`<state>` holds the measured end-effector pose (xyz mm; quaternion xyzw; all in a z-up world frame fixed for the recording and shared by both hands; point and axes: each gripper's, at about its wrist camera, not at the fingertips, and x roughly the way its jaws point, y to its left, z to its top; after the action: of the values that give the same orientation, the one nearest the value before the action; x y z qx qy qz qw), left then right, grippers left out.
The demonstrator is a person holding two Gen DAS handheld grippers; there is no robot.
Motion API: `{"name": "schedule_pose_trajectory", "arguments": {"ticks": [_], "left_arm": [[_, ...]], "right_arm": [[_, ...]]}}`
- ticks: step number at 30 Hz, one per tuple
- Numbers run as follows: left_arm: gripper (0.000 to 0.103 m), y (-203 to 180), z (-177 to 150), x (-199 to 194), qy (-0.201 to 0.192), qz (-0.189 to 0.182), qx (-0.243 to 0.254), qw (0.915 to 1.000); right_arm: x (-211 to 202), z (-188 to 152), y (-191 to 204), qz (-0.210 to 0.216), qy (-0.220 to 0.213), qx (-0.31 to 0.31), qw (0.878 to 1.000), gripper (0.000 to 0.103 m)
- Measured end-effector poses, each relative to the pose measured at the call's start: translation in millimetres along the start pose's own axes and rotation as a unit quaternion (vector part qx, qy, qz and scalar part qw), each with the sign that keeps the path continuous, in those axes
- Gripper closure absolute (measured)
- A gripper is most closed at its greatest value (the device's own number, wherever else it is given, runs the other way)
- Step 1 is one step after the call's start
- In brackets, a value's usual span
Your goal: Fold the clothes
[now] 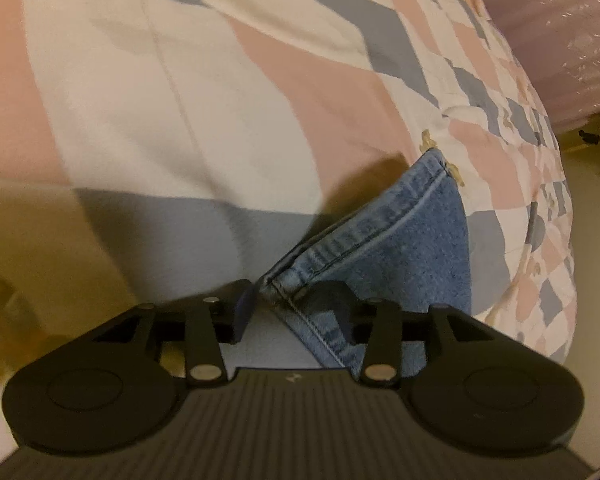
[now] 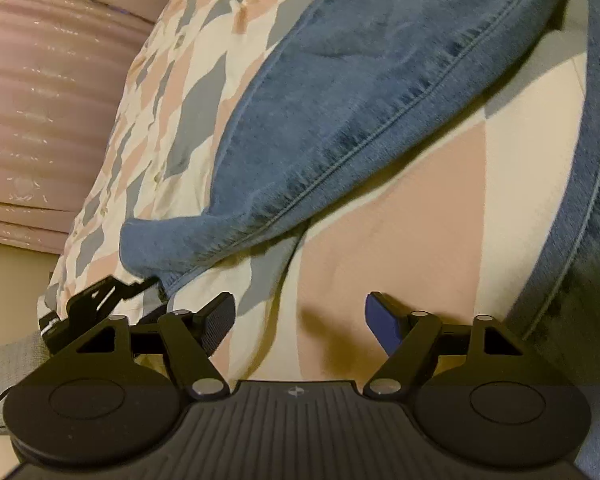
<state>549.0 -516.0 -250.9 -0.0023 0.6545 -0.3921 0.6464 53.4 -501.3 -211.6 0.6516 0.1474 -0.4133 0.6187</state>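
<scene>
Patchwork quilt (image 1: 228, 92) under unlabelled blue jeans (image 1: 416, 232), no legible writing

Between your left gripper's (image 1: 290, 304) jaws sits the seamed corner of the jeans (image 1: 400, 240), so that gap is filled; the denim spreads ahead and to the right of them. Ahead and to the left of those jaws, the patterned bedspread (image 1: 180, 100) lies bare, open room to travel. Far ahead on the right, a quilted mauve cover (image 1: 560, 40) rises beyond the bed's edge.

Your right gripper's (image 2: 300, 322) jaws stand wide with only flat bedspread (image 2: 400, 220) between them, nothing blocking. Ahead of them a denim leg (image 2: 340, 100) crosses the path; another strip of denim (image 2: 580, 220) hems in the right side. Just left of the left jaw, the other gripper (image 2: 96, 296) crowds in.
</scene>
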Motion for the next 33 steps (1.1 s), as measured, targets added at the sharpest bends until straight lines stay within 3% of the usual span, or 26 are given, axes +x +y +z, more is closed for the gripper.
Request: {"name": "schedule_pose_trajectory", "arguments": {"ticks": [2, 5, 9, 13, 15, 16, 18, 21, 23, 24, 26, 29, 31, 33], "left_arm": [[0.069, 3, -3, 3, -0.013, -0.014, -0.015, 0.9997], [0.091, 9, -5, -2, -0.017, -0.013, -0.030, 0.9993], [0.094, 7, -12, -51, -0.024, -0.036, -0.015, 0.9990], [0.095, 19, -41, -136, -0.039, -0.041, 0.014, 0.9983], [0.098, 36, -61, -154, -0.025, -0.007, 0.021, 0.9994], [0.098, 44, -72, -155, -0.015, 0.044, 0.040, 0.9981], [0.097, 64, -91, -146, 0.017, 0.148, 0.078, 0.9858], [0.096, 74, -99, -146, 0.019, 0.164, 0.067, 0.9840], [0.092, 44, -99, -149, -0.003, 0.144, 0.126, 0.9815], [0.081, 28, -101, -145, -0.011, 0.142, 0.165, 0.9759], [0.072, -14, -105, -124, -0.016, 0.136, 0.250, 0.9584], [0.072, -58, -120, -83, -0.017, 0.137, 0.355, 0.9247], [0.071, -68, -129, -53, -0.009, 0.153, 0.389, 0.9084], [0.067, -62, -135, -31, -0.001, 0.184, 0.400, 0.8978]], "right_arm": [[0, -2, -2, -0.001, 0.001, 0.000, 1.000, 0.026], [-3, -4, -3, -0.001, -0.001, -0.001, 1.000, 0.026], [-12, 0, 0, 0.003, -0.013, -0.010, 1.000, 0.026], [-27, 7, 3, 0.011, -0.023, -0.016, 1.000, 0.026], [-33, 9, 2, 0.012, -0.023, -0.016, 1.000, 0.026], [-35, 10, 2, 0.013, -0.021, -0.015, 1.000, 0.026], [-33, 10, -1, 0.000, -0.008, -0.010, 1.000, 0.026], [-28, 6, 2, -0.033, 0.010, -0.019, 0.999, 0.028], [-32, 3, 15, -0.052, -0.013, -0.066, 0.996, 0.029], [-33, 2, 23, -0.070, -0.031, -0.103, 0.992, 0.035], [-29, 8, 36, -0.121, -0.063, -0.165, 0.977, 0.038], [-16, 23, 42, -0.169, -0.107, -0.214, 0.956, 0.047], [-1, 33, 43, -0.198, -0.123, -0.240, 0.942, 0.048], [25, 35, 41, -0.218, -0.074, -0.268, 0.935, 0.044]]}}
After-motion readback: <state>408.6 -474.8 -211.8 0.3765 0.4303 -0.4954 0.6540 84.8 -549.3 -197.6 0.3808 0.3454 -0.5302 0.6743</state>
